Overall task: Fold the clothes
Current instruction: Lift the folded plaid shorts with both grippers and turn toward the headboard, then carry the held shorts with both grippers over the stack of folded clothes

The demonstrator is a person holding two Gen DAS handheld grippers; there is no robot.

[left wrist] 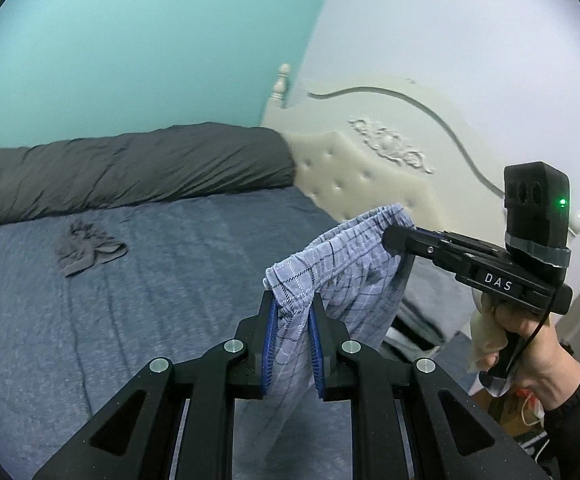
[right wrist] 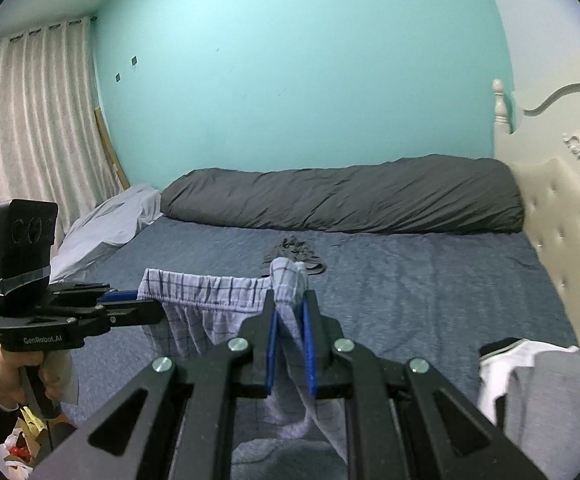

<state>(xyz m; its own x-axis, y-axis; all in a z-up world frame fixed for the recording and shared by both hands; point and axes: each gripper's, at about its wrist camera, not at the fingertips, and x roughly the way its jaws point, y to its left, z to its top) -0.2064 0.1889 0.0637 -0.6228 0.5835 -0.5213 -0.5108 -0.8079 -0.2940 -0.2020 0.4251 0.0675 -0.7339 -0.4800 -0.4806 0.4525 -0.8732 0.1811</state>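
- In the left wrist view, a rolled dark grey duvet (left wrist: pixel 130 168) lies along the far side of the bed (left wrist: pixel 90 320), against a turquoise wall.
- A small crumpled grey garment (left wrist: pixel 88 246) rests on the blue-grey bedcover, just in front of the duvet and well apart from both grippers.
- The left gripper (left wrist: pixel 293 320) is closed narrowly on the elastic waistband of the plaid shorts (left wrist: pixel 349 276); its blue pads (left wrist: pixel 270 344) press the cloth from both sides.
- The shorts, pale blue with a dark check, hang in the air above the near side of the bed, stretched between the two grippers, with the rest drooping below.
- To the right, the right gripper (left wrist: pixel 399 236) pinches the other end of the waistband; its body bears the white letters "DAS", and a green light glows on the black box on top.
- A hand (left wrist: pixel 529 344) in a dark sleeve grips the handle, in front of a cream tufted headboard (left wrist: pixel 369 176).
- In the right wrist view, pale curtains (right wrist: pixel 30 120) hang at far left, and the left gripper's side reads "GenRobot.AI".
- At far right, a pile of white and grey clothes (right wrist: pixel 529 380) sits on the bed's near corner.
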